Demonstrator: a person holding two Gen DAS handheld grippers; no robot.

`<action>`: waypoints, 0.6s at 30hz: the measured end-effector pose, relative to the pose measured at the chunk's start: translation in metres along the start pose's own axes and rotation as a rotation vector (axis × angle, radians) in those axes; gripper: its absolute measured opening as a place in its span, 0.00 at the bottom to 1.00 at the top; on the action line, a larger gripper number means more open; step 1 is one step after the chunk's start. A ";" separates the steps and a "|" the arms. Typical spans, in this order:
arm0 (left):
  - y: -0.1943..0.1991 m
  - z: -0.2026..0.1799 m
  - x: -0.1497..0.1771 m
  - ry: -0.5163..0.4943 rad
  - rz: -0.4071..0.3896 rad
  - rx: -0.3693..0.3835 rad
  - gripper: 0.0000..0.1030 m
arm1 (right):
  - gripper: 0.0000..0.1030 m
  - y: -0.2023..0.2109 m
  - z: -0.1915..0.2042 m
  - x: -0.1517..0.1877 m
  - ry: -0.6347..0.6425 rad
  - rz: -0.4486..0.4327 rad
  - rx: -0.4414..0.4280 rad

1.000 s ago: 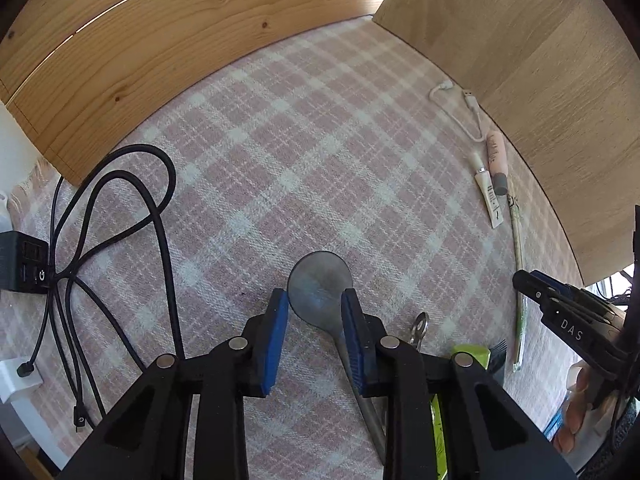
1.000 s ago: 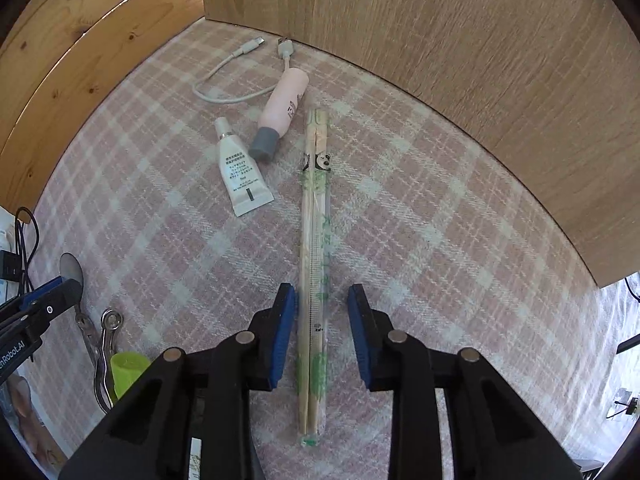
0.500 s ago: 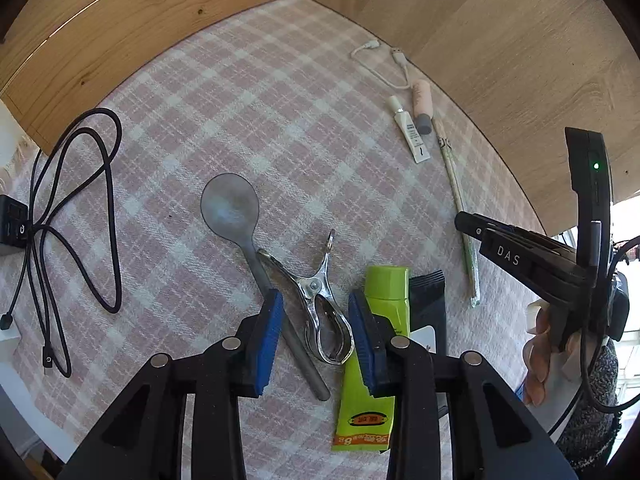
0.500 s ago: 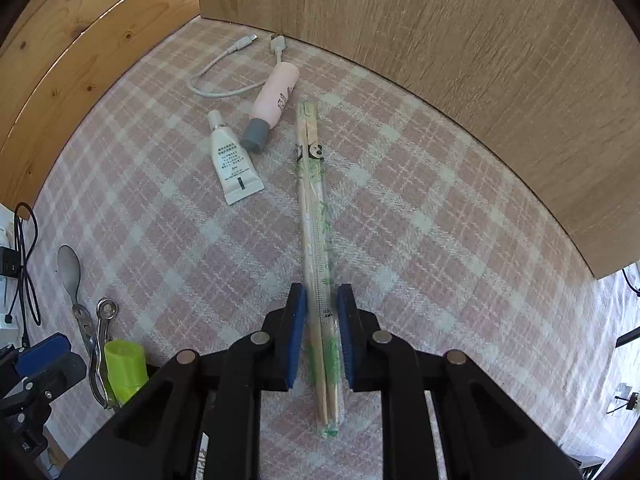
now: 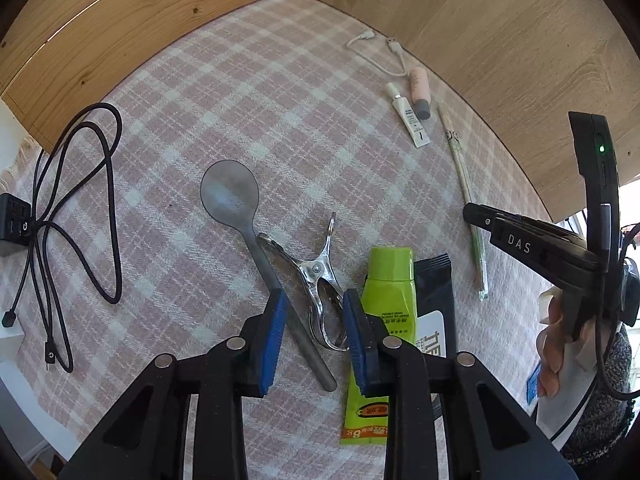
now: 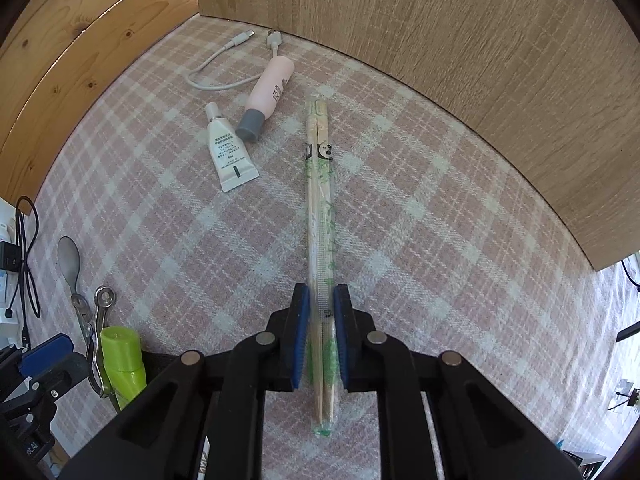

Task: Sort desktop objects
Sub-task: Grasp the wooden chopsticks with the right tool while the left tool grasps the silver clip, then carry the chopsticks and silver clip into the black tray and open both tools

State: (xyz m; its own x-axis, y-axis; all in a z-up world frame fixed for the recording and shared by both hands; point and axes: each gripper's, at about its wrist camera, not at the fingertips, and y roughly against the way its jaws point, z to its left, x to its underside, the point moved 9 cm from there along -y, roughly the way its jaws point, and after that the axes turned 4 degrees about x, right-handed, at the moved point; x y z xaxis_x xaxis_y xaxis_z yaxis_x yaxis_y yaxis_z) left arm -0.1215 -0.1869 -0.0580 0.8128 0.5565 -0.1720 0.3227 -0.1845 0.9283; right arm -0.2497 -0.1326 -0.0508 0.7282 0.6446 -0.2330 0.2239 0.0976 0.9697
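Pink plaid cloth (image 6: 420,216) over the desk, wood panels (image 6: 460,40) behind and to the right.

My right gripper (image 6: 321,334) is clamped on the wrapped chopsticks (image 6: 318,200); blue pads press both sides of the sleeve near its near end, and the pair lies flat, pointing toward the back panel.

My left gripper (image 5: 313,334) has its fingers spread, grasping nothing. It hangs over the metal clip (image 5: 316,276) and the spoon handle; the spoon (image 5: 230,196) bowl lies further out. The clip overlaps the spoon handle.

Lime-green tube (image 5: 386,304) is just right of the clip, cap pointing away, touching a black packet (image 5: 434,300) on its right.

Back corner: white tube (image 6: 230,152), pink bottle (image 6: 266,98) with grey cap beside it, white USB cable (image 6: 228,76) looped behind both.

Far left: black cables (image 5: 80,184) running to a black adapter (image 5: 14,222).

No containers visible; everything lies loose on the cloth.
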 end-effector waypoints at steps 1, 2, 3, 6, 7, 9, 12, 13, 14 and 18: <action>-0.003 -0.001 0.001 -0.009 0.006 -0.004 0.18 | 0.13 0.000 0.001 -0.002 0.011 0.001 0.002; -0.007 -0.002 0.002 -0.016 0.013 -0.007 0.15 | 0.13 0.000 0.003 -0.003 0.024 0.001 0.010; -0.005 0.000 0.011 -0.025 0.020 -0.011 0.12 | 0.13 0.000 0.004 -0.005 0.040 0.000 0.021; -0.016 0.000 0.014 -0.026 0.032 -0.005 0.08 | 0.13 0.001 0.005 -0.009 0.042 -0.007 0.036; -0.016 0.000 0.014 -0.028 0.023 -0.003 0.07 | 0.12 0.001 0.004 -0.010 0.034 -0.013 0.032; -0.015 0.000 0.015 -0.037 0.019 -0.003 0.04 | 0.12 0.003 0.001 -0.009 0.015 -0.021 0.012; -0.007 0.000 0.016 -0.039 0.000 0.008 0.03 | 0.12 0.009 -0.006 -0.004 -0.022 -0.025 -0.033; -0.004 -0.001 0.016 -0.041 -0.006 0.010 0.03 | 0.12 0.013 -0.009 -0.001 -0.038 -0.029 -0.051; -0.001 -0.002 0.020 -0.041 -0.011 0.011 0.03 | 0.12 0.017 -0.012 0.002 -0.051 -0.035 -0.064; 0.013 -0.006 0.027 -0.045 -0.037 0.022 0.03 | 0.12 0.037 -0.026 0.017 -0.092 -0.057 -0.099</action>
State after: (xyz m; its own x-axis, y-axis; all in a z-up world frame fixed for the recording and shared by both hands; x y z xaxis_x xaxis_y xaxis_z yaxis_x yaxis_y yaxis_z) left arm -0.0986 -0.1697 -0.0487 0.8211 0.5261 -0.2214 0.3633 -0.1826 0.9136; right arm -0.2464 -0.0982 -0.0173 0.7738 0.5638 -0.2888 0.2043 0.2094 0.9562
